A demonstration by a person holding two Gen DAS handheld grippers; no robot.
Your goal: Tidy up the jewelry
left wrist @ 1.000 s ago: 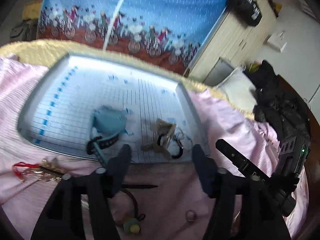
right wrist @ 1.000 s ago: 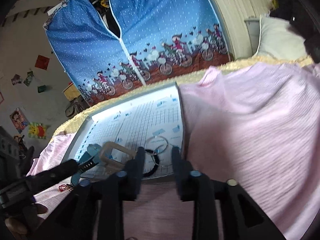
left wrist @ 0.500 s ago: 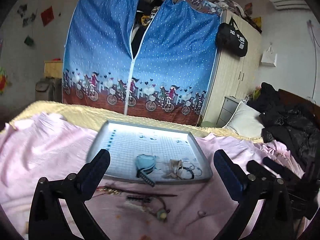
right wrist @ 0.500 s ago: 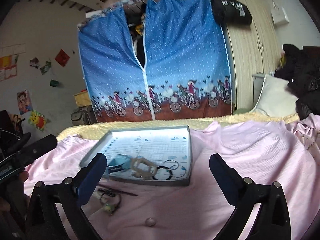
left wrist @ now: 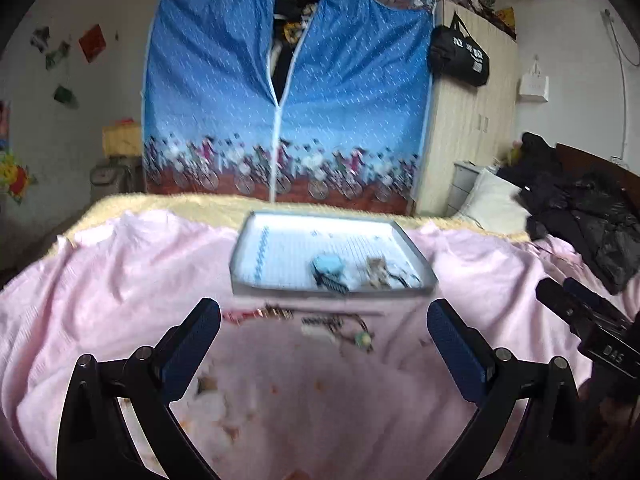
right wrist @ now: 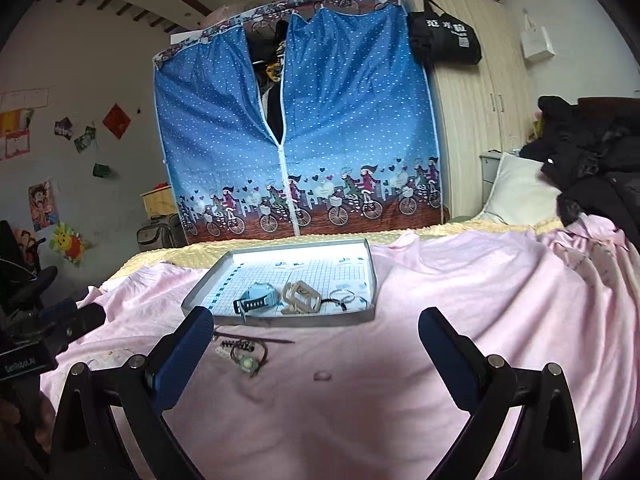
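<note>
Jewelry: ring [right wrist: 322, 376], beaded cord [right wrist: 240, 350] and red-gold piece [left wrist: 256, 314] lie loose on the pink bed before the tray [right wrist: 370, 264] | left tongs [left wrist: 324, 340] and right tongs [right wrist: 316, 344] spread wide, empty | ring is best approached low, pinched across its band, lifted clear of fabric.

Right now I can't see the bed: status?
Both tools, left and right, open, empty. Watch in tray; ring on sheet. Nothing blocking.
</note>
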